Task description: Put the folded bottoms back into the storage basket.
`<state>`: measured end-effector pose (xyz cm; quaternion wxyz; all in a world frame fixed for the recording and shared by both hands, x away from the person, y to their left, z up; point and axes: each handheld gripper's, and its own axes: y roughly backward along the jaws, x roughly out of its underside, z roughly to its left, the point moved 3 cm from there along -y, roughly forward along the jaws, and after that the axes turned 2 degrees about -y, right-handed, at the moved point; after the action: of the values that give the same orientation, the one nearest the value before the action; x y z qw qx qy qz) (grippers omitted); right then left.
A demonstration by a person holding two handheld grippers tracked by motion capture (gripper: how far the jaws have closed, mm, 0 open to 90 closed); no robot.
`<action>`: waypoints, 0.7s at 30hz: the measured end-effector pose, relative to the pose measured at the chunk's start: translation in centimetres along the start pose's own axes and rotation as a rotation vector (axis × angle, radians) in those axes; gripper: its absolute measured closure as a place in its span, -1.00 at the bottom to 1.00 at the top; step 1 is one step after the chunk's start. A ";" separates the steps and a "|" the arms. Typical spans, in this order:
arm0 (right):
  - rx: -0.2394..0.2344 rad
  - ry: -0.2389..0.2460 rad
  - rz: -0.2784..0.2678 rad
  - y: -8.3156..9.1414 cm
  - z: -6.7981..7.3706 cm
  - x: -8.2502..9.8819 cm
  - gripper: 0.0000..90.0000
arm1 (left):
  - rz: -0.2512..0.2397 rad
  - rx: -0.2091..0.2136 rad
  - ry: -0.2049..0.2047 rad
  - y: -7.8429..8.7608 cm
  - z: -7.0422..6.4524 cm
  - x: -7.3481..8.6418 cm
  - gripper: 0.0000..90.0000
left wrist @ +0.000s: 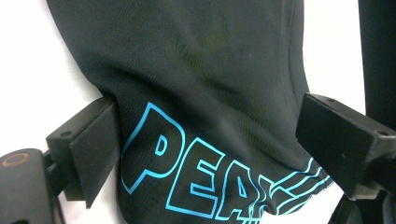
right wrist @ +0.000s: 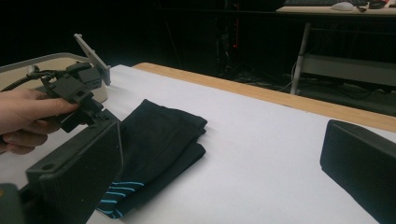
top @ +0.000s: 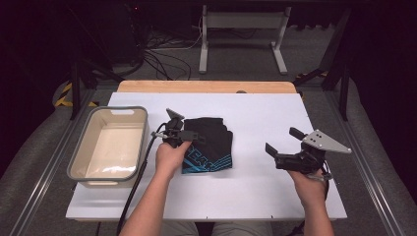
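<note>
at the far left of the white tabletop [top: 255,196] sits a grey-rimmed cream plastic tub [top: 109,145], with its long side running away from the person. just right of it, the left hand-held gripper [top: 189,135] is held over the near left part of a folded black t-shirt [top: 211,142] that lies flat around the middle of the tabletop, with turquoise print on its near edge. in the left gripper view the hand-held gripper [left wrist: 205,140] straddles the shirt [left wrist: 201,70]: its jaws stand wide, one at each side edge of the folded cloth, the left pad at the fabric's edge and the right one just clear of it, with the turquoise outlined letters "pea" [left wrist: 187,172] between them; nothing is pinched yet. farther right, well apart from the shirt, the right hand-held gripper [top: 281,140] is held above bare tabletop, its jaws spread wide and holding nothing, a grey three-cornered plate on top. the right gripper view looks across the sheet toward the folded shirt [right wrist: 159,140] and the left hand [right wrist: 28,116].
</note>
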<state>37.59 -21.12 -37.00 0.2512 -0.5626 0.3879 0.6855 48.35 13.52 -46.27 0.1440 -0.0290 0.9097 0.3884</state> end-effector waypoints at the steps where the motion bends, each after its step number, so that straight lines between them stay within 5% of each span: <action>1: 0.000 0.001 0.000 0.0 0.0 0.0 -1.00 | -0.011 -0.002 0.003 -0.1 -0.1 0.0 -0.63; 11: -0.003 0.000 0.000 0.0 0.0 0.0 -1.00 | -0.035 0.001 -0.018 -0.9 -0.8 0.0 -0.40; 19: -0.003 -0.001 0.000 0.0 0.0 0.0 -1.00 | -0.033 -0.061 -0.023 -1.0 -0.8 0.0 0.08; 21: -0.001 0.000 0.002 0.0 0.0 0.0 -1.00 | -0.038 -0.084 -0.029 -1.1 -0.8 0.1 0.32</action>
<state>37.64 -21.10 -36.99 0.2501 -0.5625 0.3880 0.6860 48.28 12.21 -46.54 0.1633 -0.0469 0.8896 0.4239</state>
